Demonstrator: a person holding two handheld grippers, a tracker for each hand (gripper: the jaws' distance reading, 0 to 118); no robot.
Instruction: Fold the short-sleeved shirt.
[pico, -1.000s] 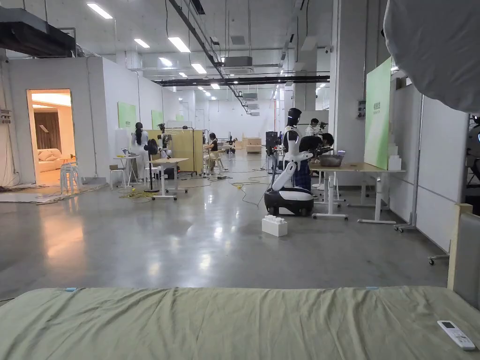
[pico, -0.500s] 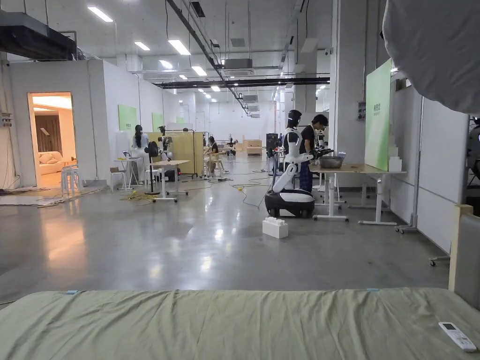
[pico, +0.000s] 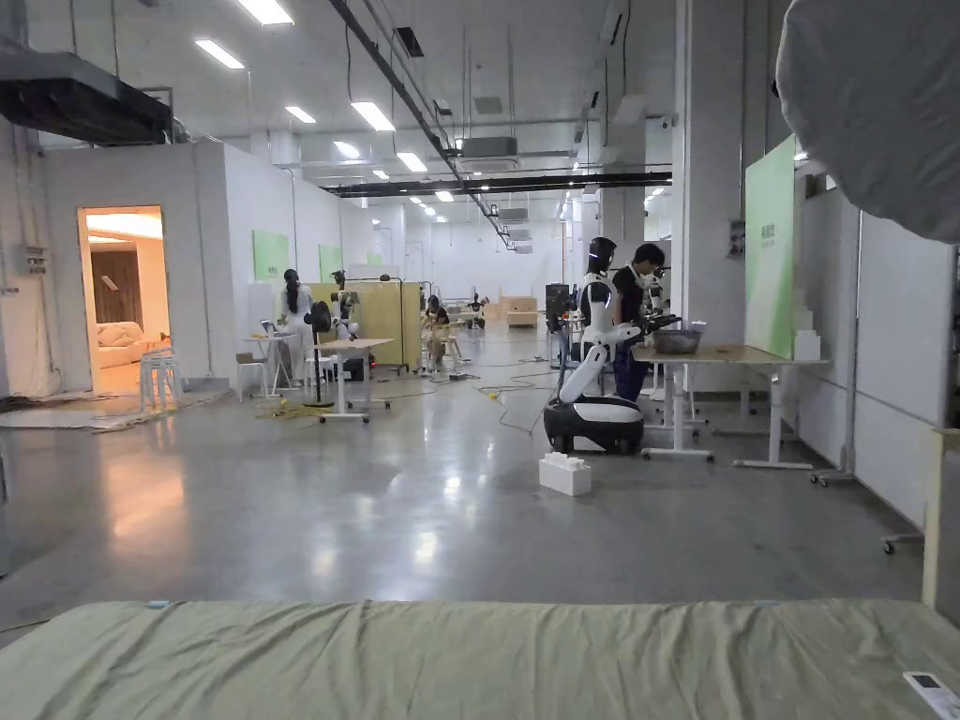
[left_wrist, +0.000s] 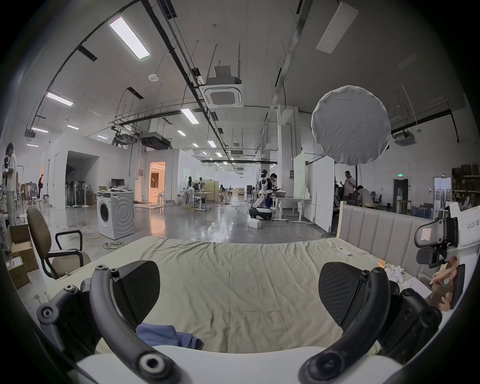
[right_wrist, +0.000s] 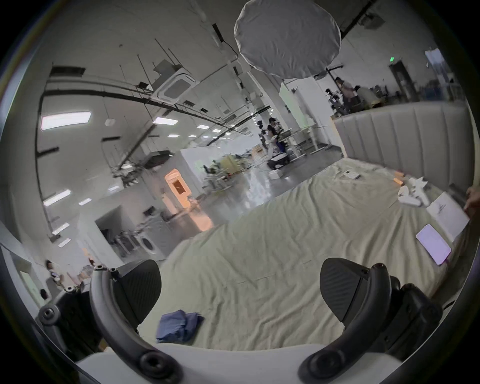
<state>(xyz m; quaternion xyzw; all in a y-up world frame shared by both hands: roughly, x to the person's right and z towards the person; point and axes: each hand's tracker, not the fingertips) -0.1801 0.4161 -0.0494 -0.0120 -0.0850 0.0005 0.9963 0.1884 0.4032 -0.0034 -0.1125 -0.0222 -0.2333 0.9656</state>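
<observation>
A crumpled blue shirt (right_wrist: 179, 327) lies on the pale green bed sheet (right_wrist: 272, 246) near the bed's near edge. In the left gripper view the blue shirt (left_wrist: 166, 336) sits low, just beside the left jaw. My left gripper (left_wrist: 239, 283) hangs above the sheet with its jaws wide apart and nothing between them. My right gripper (right_wrist: 240, 283) is also open and holds nothing; it hovers above the sheet, with the shirt below and to its left. The right gripper's body (left_wrist: 439, 233) shows at the far right of the left gripper view, held by a hand.
A white remote (pico: 933, 692) lies on the sheet (pico: 469, 656) at the right. A phone (right_wrist: 433, 243), papers and small white items lie near the padded headboard (right_wrist: 405, 140). A big round lamp diffuser (left_wrist: 350, 124) hangs overhead. An office chair (left_wrist: 49, 246) and a washing machine (left_wrist: 115, 214) stand left of the bed.
The head camera has tilted up and shifted, so the bed and remote sit lower in the picture. A person beside the far robot has straightened up.
</observation>
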